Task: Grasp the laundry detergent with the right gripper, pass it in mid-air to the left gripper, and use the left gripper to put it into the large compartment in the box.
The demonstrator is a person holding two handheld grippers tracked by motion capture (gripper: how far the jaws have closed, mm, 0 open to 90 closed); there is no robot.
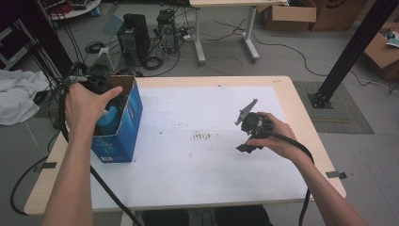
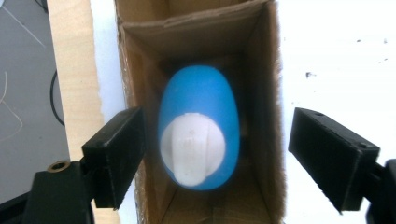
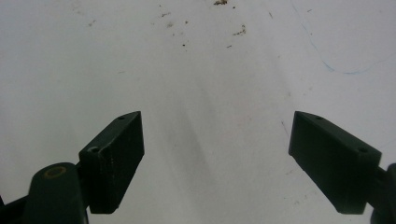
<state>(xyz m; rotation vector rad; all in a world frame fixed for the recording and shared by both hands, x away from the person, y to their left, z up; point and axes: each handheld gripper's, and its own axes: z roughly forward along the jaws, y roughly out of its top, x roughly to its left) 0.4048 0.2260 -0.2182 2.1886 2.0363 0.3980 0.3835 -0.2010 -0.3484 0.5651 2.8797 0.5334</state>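
An open blue carton (image 1: 123, 127) stands at the table's left edge, its brown inside (image 2: 264, 70) seen from above in the left gripper view. Inside it sits a blue bottle (image 2: 198, 98) with a white cap (image 2: 192, 149), its top also peeking out of the carton (image 1: 109, 123). My left gripper (image 2: 219, 158) hovers over the carton's mouth, jaws wide apart and clear of the bottle, with my left hand (image 1: 87, 106) around it. My right gripper (image 1: 247, 141) is held above the white sheet (image 1: 188, 169) at the right, open (image 3: 217, 163) with nothing between its jaws.
The white sheet (image 3: 210, 60) carries small brown specks (image 1: 202, 136). The wooden table edge (image 1: 308, 136) runs around it. On the floor beyond stand computer towers (image 1: 136, 35), cables, cardboard boxes (image 1: 289, 14), a black post (image 1: 350, 52) and a white cloth (image 1: 16, 94).
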